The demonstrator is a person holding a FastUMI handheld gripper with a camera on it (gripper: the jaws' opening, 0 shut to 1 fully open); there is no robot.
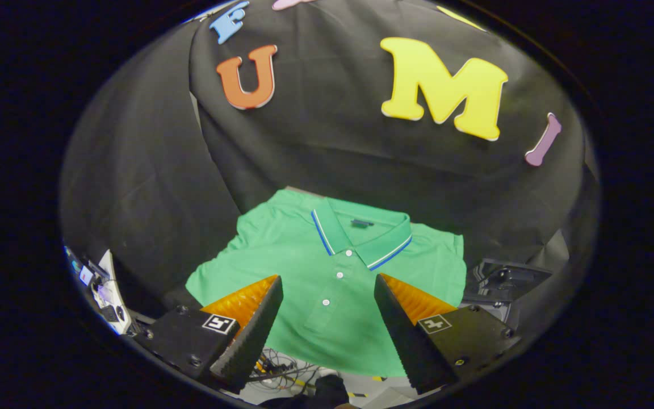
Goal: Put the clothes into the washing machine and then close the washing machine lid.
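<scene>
A green polo shirt (327, 272) with a blue-and-white striped collar lies flat, front up, on a surface covered in black cloth. Its button placket runs toward me between the fingers. My gripper (327, 289) stands open above the shirt's lower front, its two fingers (259, 324) spread wide on either side of the placket and holding nothing. I cannot tell whether the fingertips touch the fabric.
A dark device (503, 281) sits just right of the shirt. At the left edge lies white equipment with cables (105, 289). Below the shirt's hem, loose wires (281, 363) show on a pale floor. Black cloth (151, 187) hangs behind and to the left.
</scene>
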